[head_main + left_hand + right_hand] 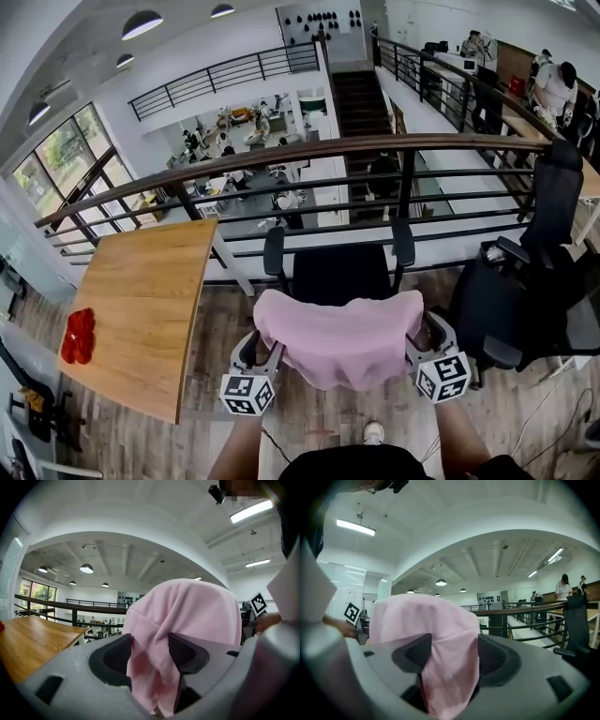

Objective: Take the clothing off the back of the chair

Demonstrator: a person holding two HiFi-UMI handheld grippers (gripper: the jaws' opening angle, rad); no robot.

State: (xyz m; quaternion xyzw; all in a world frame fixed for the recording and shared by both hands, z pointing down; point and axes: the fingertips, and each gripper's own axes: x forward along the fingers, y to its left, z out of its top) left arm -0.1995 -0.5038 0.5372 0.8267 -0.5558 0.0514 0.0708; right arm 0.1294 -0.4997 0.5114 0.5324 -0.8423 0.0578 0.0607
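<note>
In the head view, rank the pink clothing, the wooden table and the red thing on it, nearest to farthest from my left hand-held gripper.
1. pink clothing: between the jaws of the left hand-held gripper, to its right.
2. wooden table: to its left.
3. red thing: near the table's far left edge.

fold of pink garment (187, 616) pinched between jaws of left gripper (150, 649), wooden table (28, 644) at left

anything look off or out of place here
Only the pink garment: it hangs draped over the back of the chair, its sides bunched in the left claw and the right claw. Nothing looks spilled or damaged.
</note>
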